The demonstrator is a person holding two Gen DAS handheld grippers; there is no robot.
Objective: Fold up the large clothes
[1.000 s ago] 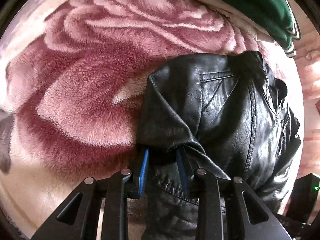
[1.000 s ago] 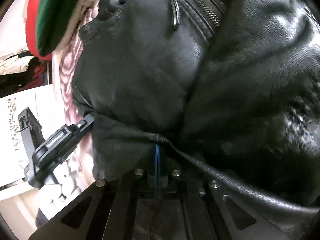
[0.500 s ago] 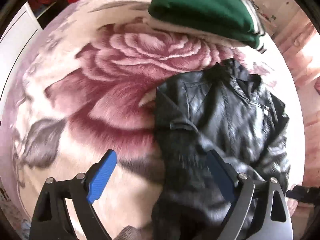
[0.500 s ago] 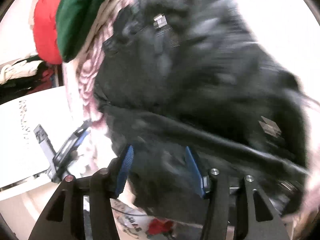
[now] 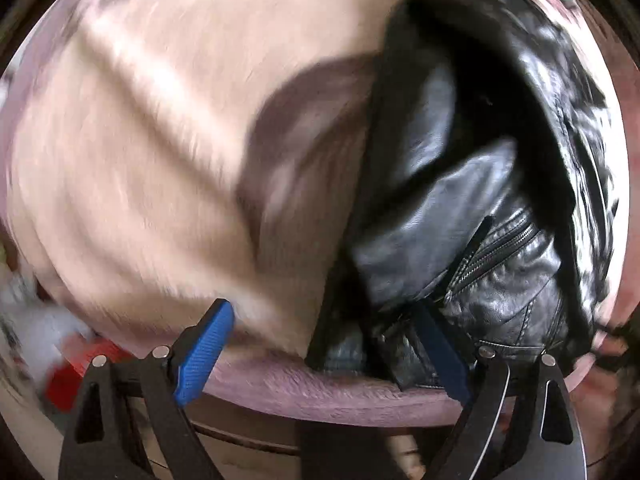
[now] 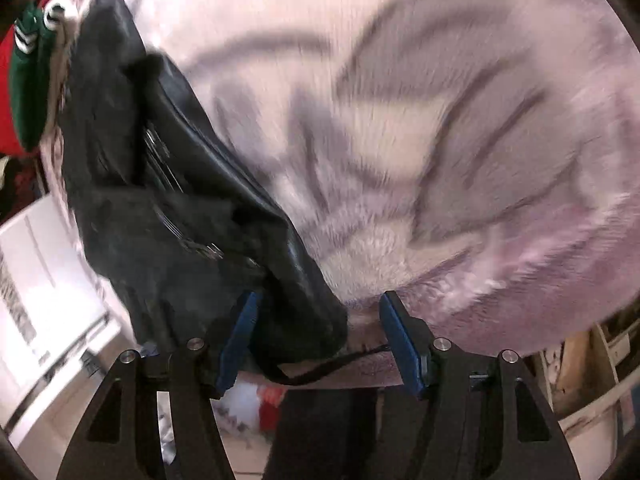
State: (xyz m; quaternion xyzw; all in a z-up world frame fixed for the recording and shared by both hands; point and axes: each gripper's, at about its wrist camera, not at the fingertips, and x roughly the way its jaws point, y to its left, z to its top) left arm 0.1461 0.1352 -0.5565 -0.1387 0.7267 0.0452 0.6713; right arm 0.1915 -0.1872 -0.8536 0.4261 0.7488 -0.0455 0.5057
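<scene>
A black leather jacket (image 5: 480, 208) lies on a plush pink blanket (image 5: 160, 140), its zipper and hem near the blanket's front edge. My left gripper (image 5: 324, 352) is open and empty, its blue pads on either side of the jacket's lower left corner. In the right wrist view the jacket (image 6: 168, 216) lies at the left, its lower corner between the blue pads. My right gripper (image 6: 320, 344) is open and holds nothing. Both views are blurred by motion.
A folded green and red garment (image 6: 28, 80) lies beyond the jacket at the far left. The blanket's edge (image 6: 520, 300) drops off just in front of both grippers. White and red clutter (image 6: 260, 404) lies on the floor below.
Both grippers were shut on the jacket a second ago and have let go. Both have dropped low toward the blanket's near edge by the jacket's hem, jaws wide open.
</scene>
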